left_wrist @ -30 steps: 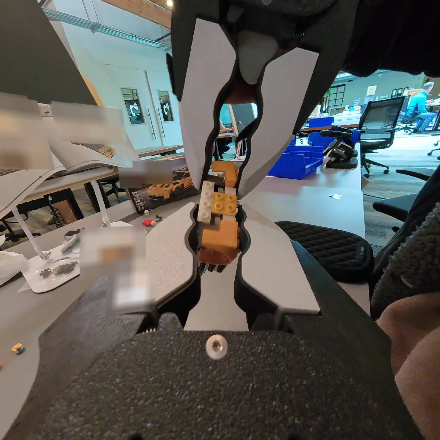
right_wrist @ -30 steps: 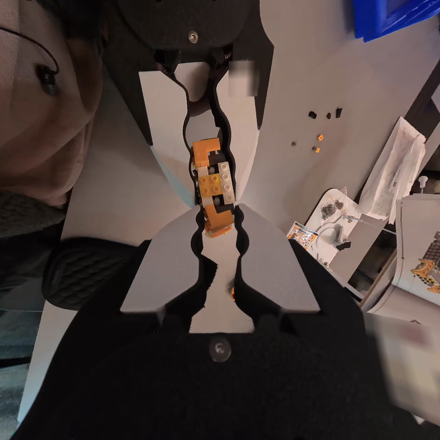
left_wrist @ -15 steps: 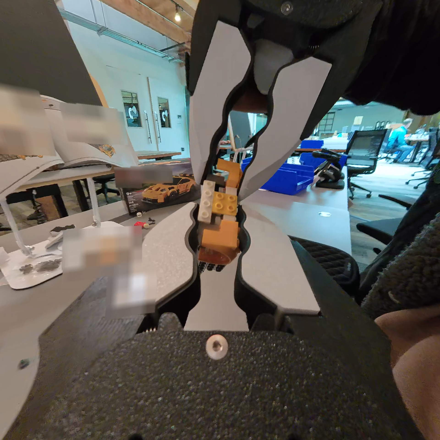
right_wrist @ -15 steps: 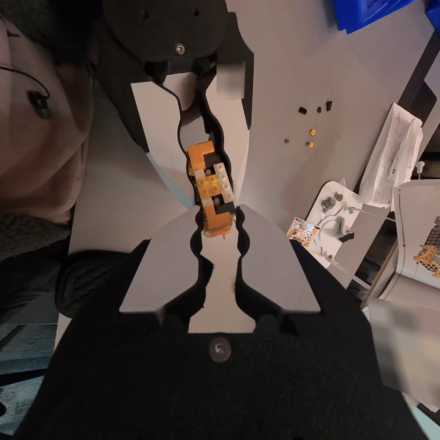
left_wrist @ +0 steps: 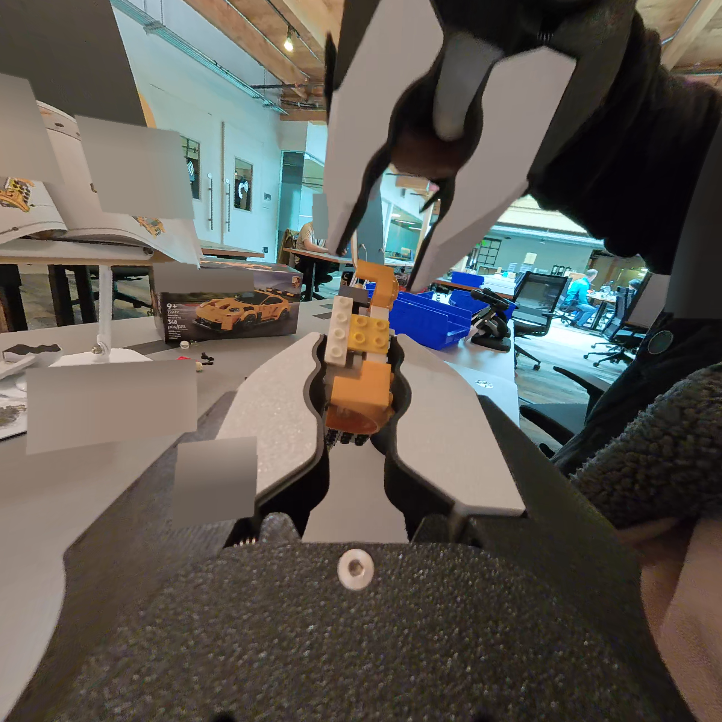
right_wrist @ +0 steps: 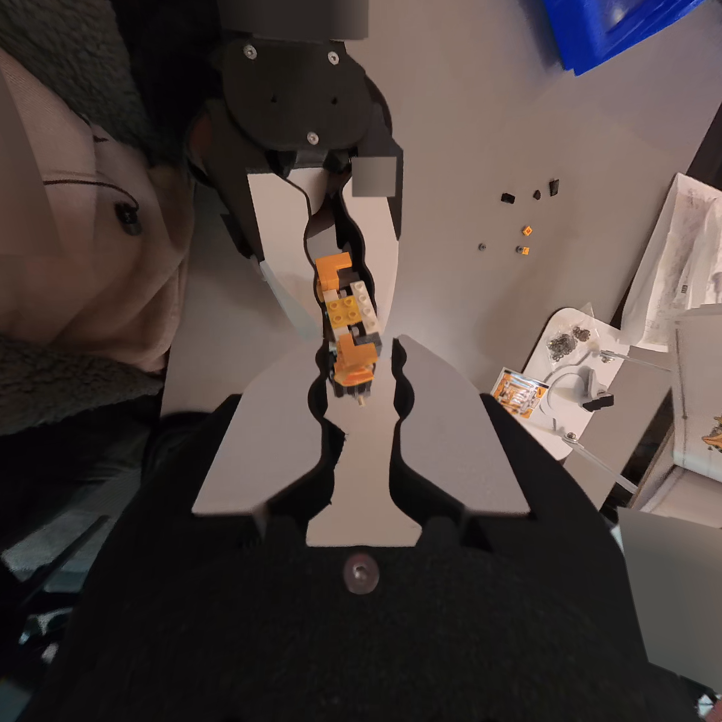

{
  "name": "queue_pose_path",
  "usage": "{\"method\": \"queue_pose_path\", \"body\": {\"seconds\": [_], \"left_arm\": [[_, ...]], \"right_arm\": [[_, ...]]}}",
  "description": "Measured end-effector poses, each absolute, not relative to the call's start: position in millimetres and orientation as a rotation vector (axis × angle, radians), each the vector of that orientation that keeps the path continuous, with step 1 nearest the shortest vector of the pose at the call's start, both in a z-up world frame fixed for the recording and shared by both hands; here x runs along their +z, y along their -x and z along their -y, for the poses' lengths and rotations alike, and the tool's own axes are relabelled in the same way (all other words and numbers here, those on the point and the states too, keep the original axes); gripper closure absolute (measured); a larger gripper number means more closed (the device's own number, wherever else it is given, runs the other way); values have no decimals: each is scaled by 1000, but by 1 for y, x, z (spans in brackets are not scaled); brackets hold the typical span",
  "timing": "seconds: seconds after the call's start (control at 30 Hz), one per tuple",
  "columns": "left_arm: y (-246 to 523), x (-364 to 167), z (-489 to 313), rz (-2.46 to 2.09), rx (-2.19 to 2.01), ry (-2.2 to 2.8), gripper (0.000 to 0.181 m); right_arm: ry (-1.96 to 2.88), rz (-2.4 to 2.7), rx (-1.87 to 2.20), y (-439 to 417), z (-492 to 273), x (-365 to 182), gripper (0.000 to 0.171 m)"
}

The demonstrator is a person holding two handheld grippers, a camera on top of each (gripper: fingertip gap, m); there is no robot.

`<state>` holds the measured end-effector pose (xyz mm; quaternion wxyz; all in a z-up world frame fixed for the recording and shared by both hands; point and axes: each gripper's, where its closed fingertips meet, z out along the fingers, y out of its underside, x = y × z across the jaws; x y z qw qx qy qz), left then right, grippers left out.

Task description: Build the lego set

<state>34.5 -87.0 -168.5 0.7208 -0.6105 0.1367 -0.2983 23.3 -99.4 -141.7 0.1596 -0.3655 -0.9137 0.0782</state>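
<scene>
A small lego assembly (left_wrist: 361,386) of orange, yellow, white and dark grey bricks is held upright above the grey table (left_wrist: 117,488). My left gripper (left_wrist: 357,344) is shut on its lower half. My right gripper (left_wrist: 375,269) hangs open just above the assembly's orange top piece, fingertips apart and off the bricks. In the right wrist view the assembly (right_wrist: 344,312) runs between the left gripper (right_wrist: 344,332) above and my open right gripper (right_wrist: 356,347) below. Its near end lies between the right fingers with a gap on the right side.
The lego box (left_wrist: 230,308) and an open instruction booklet (left_wrist: 97,230) on a stand sit at the left. Blue bins (left_wrist: 429,320) stand behind. Small loose pieces (right_wrist: 525,230), a sticker sheet (right_wrist: 515,394) and a bag of parts (right_wrist: 562,344) lie on the table.
My right gripper has opened, let go of the assembly's top and drawn back from it. The left gripper still holds the assembly and has tilted up.
</scene>
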Motion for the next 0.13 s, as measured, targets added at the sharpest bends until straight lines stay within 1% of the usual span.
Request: {"method": "queue_pose_path", "body": {"seconds": [0.03, 0.13], "left_arm": [[-35, -169, 87, -303, -656, 1351, 151], [-34, -170, 85, -298, -645, 1363, 151]], "right_arm": [[1049, 2644, 199, -25, 97, -138, 140], [1091, 2777, 79, -31, 90, -140, 133]]}}
